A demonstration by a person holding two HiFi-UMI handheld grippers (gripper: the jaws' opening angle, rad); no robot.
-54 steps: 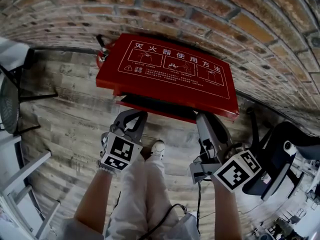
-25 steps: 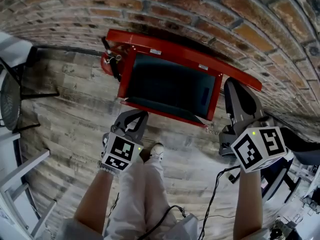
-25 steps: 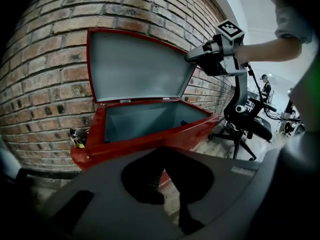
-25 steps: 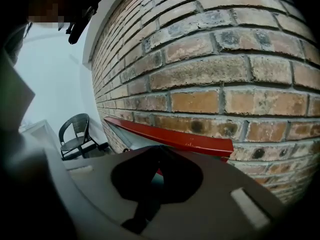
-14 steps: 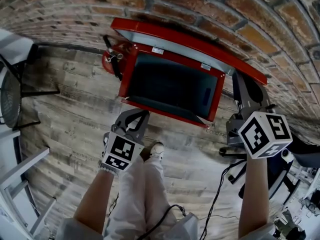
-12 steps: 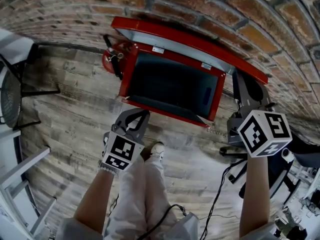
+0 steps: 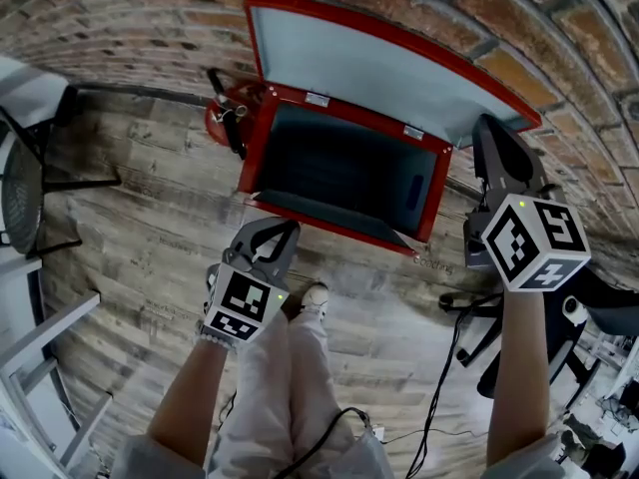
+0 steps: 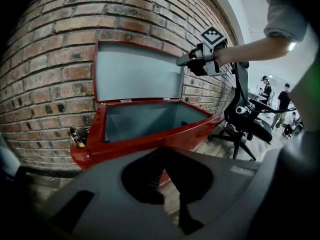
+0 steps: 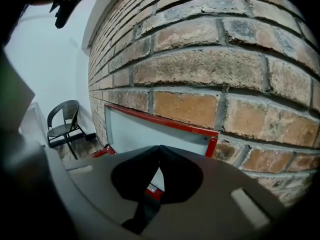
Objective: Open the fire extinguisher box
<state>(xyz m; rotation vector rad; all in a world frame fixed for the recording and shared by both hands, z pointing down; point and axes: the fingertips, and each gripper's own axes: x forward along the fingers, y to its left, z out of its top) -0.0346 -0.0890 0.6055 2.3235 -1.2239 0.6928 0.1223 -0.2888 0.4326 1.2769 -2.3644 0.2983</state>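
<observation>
Standing at the far left: a black mesh chair (image 7: 15, 203) on the wood-plank floor (image 7: 140, 267), well apart from the box.
Red extinguisher (image 7: 222, 120): just beside the box's left wall, with a black hose on its near side.
Left gripper (image 7: 289, 230): held low over the floor in front of the box's near-left corner, with its jaws together, nothing between them, and clear of the box.
Person: pale trousers and a white shoe (image 7: 316, 295) show below the left gripper, and both forearms reach forward.
Fire extinguisher box (image 7: 257, 148): red, on the floor against the brick wall (image 7: 120, 28), open and dark inside (a small blue patch (image 7: 414, 190) shows on its right inner wall).
Lid (image 7: 369, 63): swung up on the back edge, its pale grey underside facing out, leaning back toward the bricks.
Right gripper (image 7: 489, 126): raised at the lid's right-hand corner, jaws closed and empty; whether the tips touch the lid cannot be told.
Office chair (image 7: 597, 307): black, to the right of the box, behind the right forearm.
</observation>
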